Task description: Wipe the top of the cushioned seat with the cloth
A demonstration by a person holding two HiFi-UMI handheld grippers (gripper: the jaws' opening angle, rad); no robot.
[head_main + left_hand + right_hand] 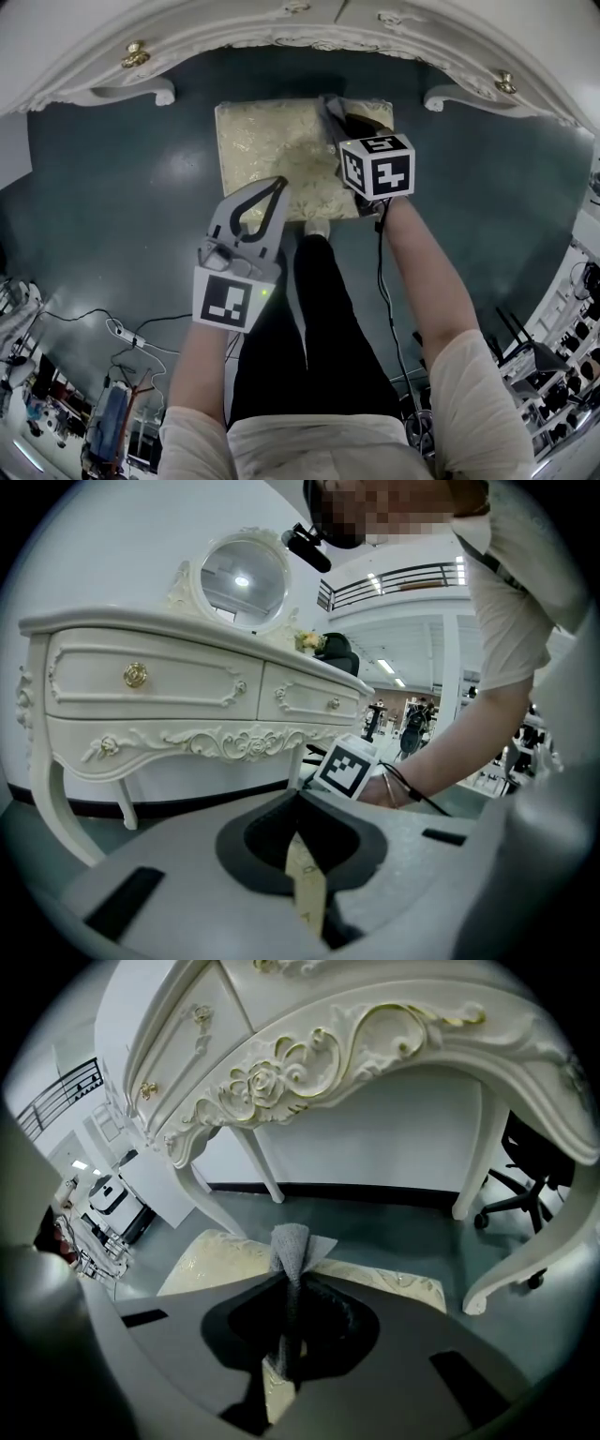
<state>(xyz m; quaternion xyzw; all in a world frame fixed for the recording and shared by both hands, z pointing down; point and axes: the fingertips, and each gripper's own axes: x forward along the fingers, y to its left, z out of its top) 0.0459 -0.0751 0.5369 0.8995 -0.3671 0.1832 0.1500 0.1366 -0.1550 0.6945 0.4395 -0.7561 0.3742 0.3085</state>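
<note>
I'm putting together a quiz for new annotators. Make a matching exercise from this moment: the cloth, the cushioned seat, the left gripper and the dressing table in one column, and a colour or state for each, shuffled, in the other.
1. cloth
2. cushioned seat
3. left gripper
4. dressing table

A. white, with gold knobs
B. jaws together, holding nothing
C. grey, pinched by the right gripper
D. cream and gold, standing on the dark floor

Pairs: 1-C, 2-D, 3-B, 4-A.
</note>
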